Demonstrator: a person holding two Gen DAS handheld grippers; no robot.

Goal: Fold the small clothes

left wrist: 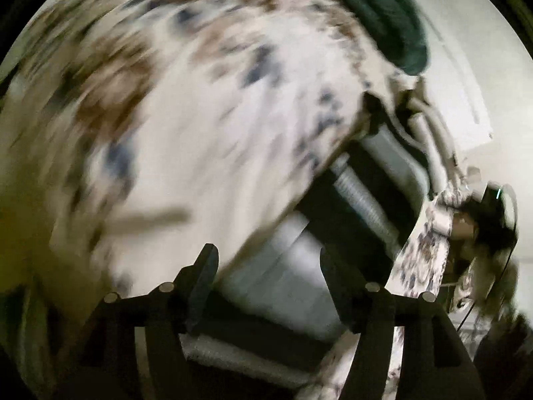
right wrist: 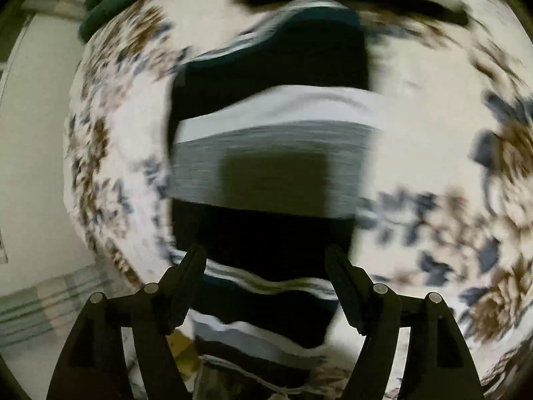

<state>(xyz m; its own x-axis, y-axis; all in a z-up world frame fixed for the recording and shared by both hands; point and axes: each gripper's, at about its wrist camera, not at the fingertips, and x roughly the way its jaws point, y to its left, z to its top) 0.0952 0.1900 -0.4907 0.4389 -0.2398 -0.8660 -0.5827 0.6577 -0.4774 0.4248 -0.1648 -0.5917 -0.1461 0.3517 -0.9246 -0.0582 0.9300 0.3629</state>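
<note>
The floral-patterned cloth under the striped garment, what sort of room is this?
Probably a bedroom, with the work done on a bed: the white sheet printed with brown and blue flowers spreads wide, a dark green pillow-like cushion lies at its edge, and the dark, white-banded folded garment rests on it.

Motion-blurred floral bedcover [left wrist: 200,116]

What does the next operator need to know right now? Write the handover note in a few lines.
Left gripper: open, nothing between the fingers.
Right gripper: open, nothing held, hanging above the garment.
The dark garment with white and grey stripes lies in a compact block on the floral sheet; a dark green cloth sits at the sheet's far edge.
Done: both grippers are off the striped garment, which looks folded.
Left: frames are blurred, so check the fold is tidy, then take the next piece.
</note>
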